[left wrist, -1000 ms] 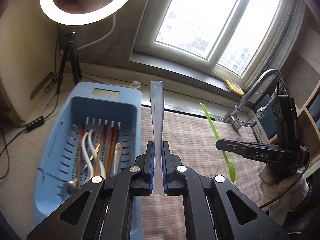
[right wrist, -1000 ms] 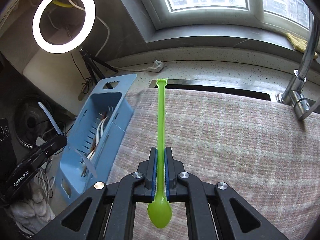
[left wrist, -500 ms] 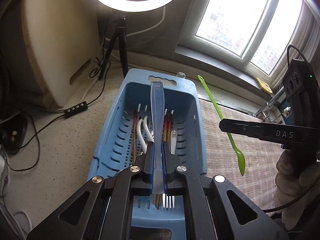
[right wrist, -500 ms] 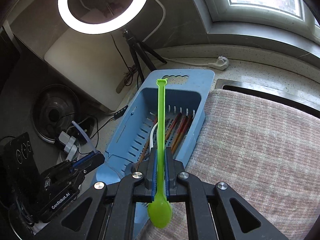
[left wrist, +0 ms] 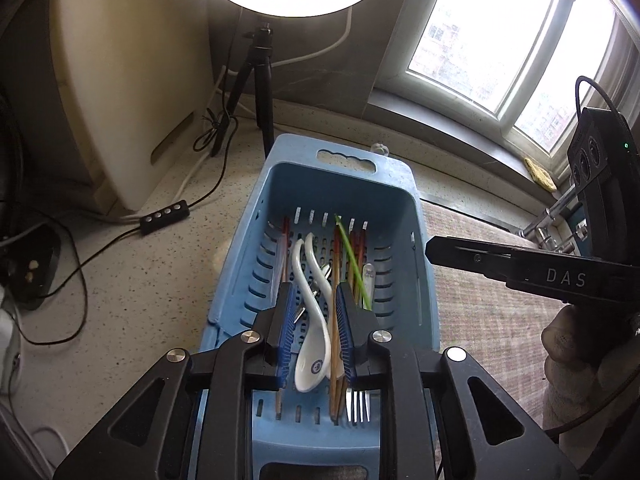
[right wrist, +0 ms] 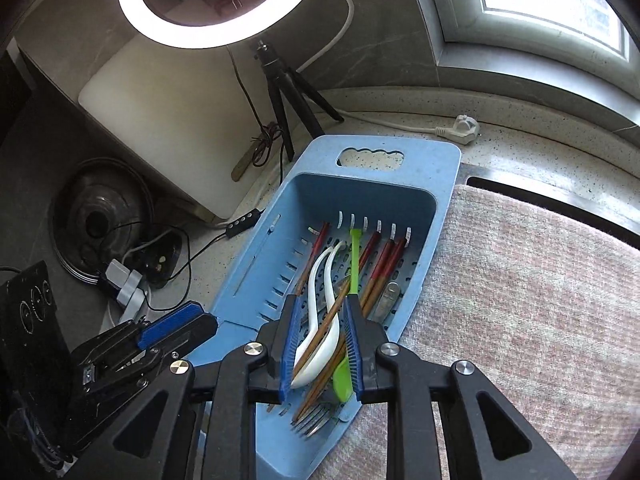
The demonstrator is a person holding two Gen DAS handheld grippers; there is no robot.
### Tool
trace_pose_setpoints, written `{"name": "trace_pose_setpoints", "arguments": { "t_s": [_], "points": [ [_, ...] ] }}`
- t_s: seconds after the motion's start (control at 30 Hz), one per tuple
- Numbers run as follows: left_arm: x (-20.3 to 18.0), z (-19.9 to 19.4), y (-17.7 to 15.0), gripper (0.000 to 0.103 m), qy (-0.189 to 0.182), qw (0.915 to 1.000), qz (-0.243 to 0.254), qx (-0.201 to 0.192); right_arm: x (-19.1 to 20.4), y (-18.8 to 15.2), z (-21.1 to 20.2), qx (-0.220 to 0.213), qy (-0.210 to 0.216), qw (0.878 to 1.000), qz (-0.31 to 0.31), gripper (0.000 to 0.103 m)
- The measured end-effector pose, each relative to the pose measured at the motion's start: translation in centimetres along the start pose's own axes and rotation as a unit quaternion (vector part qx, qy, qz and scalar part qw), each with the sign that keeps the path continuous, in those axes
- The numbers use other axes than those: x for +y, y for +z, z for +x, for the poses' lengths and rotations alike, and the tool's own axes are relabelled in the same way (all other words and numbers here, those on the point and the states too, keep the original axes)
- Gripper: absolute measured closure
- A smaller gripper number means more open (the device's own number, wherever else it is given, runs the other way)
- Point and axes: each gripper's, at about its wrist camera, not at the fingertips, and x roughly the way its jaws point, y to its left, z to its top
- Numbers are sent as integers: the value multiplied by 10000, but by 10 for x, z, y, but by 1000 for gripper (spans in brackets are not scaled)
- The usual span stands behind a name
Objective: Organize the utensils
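My left claw [left wrist: 313,336] and right claw [right wrist: 321,342] have just opened, holding nothing. The slim green plastic spoon [right wrist: 347,326] lies in the pale blue slotted plastic basket [right wrist: 416,208] below.

Utensils [left wrist: 316,280] lie in basket [left wrist: 344,176] on counter [left wrist: 140,280]; cloth [right wrist: 520,300] right, ring light [right wrist: 208,36] behind.

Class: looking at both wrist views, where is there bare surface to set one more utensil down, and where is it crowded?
Free: the checked cloth right of the blue basket, and the speckled counter between basket and cables. Crowded: the basket floor, packed with chopsticks, white spoons, a green spoon.
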Motion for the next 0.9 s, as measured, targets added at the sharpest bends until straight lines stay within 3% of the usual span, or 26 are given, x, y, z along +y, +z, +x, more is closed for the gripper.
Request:
{"name": "trace_pose_setpoints", "arguments": {
  "t_s": [0.17,0.43,0.47,0.53,0.67,0.77,0.83,0.9],
  "points": [
    [3,-3,-3,84,-32,9998,-172,-45,-10,-4,-5,4,-106,9999,40,83],
    [-20,-11,-7,83,-14,9999,76,-133,-21,-10,-18,-101,-310,9994,83,83],
    [-24,-13,-8,81,26,9998,100,-160,-21,-11,-22,-124,-323,9994,53,83],
    [-30,-19,-10,65,156,9995,93,-257,-22,-14,-29,-159,-318,9994,-39,83],
    [-44,-34,-19,63,373,9984,-52,-425,-20,-23,-44,-216,-288,9985,-408,78],
    [-56,-46,-26,47,603,9965,-265,-522,-23,-32,-58,-308,-323,9968,-659,77],
    [-65,-58,-31,32,800,9933,-422,-716,-24,-37,-67,-371,-336,9952,-836,69],
    [-77,-70,-35,27,904,9909,-482,-876,-27,-44,-76,-488,-356,9933,-984,62]
  ]
}}
